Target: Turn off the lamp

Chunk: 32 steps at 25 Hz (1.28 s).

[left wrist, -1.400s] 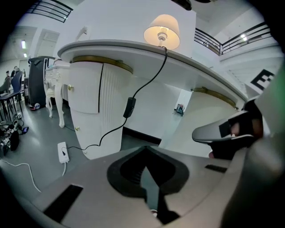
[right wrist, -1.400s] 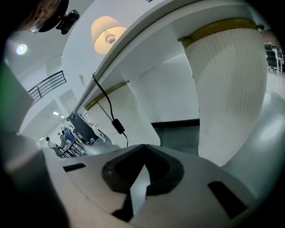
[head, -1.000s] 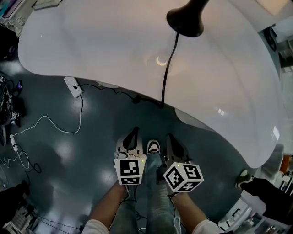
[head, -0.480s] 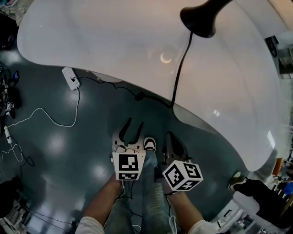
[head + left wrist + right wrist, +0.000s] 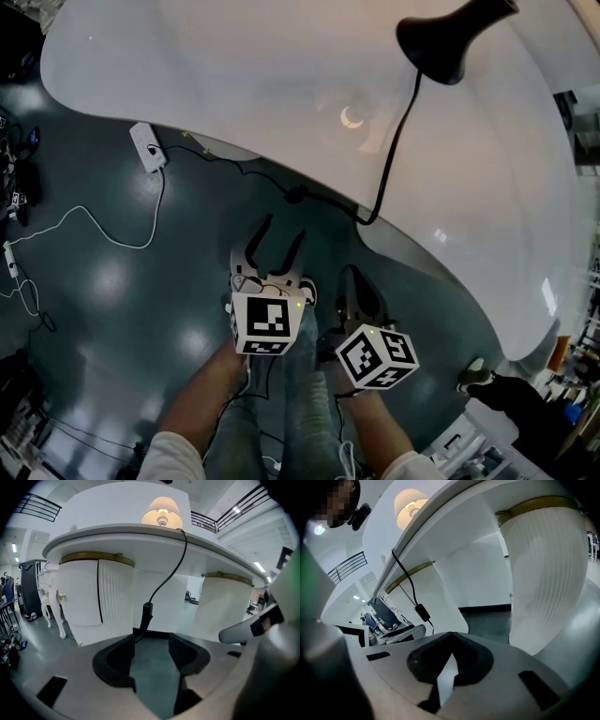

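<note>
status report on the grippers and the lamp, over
Left gripper open, jaws just opened, empty; right gripper shut, empty. Lamp lit on table; cord switch hangs ahead of left gripper, untouched. Nothing in between.

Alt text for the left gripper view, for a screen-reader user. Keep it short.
The left gripper points at a black inline switch hanging on a cord below a white table. Its jaws have just been opening and stand apart with nothing between them. The cord climbs over the table edge to a lit lamp with a cream shade.
</note>
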{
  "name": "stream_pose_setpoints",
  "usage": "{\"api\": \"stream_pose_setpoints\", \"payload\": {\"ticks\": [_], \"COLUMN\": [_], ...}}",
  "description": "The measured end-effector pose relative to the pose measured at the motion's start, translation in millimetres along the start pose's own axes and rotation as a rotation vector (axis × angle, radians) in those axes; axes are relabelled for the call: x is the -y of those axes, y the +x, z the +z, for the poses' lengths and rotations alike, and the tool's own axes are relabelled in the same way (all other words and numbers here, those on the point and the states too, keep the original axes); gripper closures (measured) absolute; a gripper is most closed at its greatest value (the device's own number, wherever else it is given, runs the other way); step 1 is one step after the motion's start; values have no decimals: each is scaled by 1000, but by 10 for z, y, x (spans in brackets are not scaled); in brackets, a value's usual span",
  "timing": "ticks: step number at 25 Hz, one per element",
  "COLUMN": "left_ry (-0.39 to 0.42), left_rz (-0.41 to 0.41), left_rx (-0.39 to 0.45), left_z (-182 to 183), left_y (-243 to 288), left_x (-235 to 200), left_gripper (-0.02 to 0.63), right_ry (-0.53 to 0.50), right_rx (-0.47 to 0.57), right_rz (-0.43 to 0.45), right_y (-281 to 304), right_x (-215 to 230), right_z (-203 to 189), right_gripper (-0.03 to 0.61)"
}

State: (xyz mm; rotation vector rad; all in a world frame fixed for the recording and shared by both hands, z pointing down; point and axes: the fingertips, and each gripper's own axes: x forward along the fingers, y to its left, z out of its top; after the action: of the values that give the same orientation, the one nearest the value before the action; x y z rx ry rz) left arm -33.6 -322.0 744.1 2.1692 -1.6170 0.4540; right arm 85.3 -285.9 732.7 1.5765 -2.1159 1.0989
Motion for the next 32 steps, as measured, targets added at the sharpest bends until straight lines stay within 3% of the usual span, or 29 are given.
{"api": "stream_pose_setpoints", "payload": {"ticks": [7, 20, 23, 32], "left_ry": [48, 28, 37, 69], "left_rz": [-11, -25, -19, -10], "left_rx": [26, 38, 42, 46], "left_z": [199, 323, 363, 376], "left_y": [188, 322, 358, 389], "left_x": [-56, -134, -151, -134], "left_gripper": [396, 400, 456, 512], "right_ry": [-8, -67, -72, -56], "right_rx": [-9, -38, -43, -45], "right_rz": [-2, 24, 25, 28], "right_y": [59, 170, 199, 247], "right_x": [-1, -105, -100, -94], "right_z": [9, 76, 88, 86], "right_gripper": [580, 580, 580, 580]}}
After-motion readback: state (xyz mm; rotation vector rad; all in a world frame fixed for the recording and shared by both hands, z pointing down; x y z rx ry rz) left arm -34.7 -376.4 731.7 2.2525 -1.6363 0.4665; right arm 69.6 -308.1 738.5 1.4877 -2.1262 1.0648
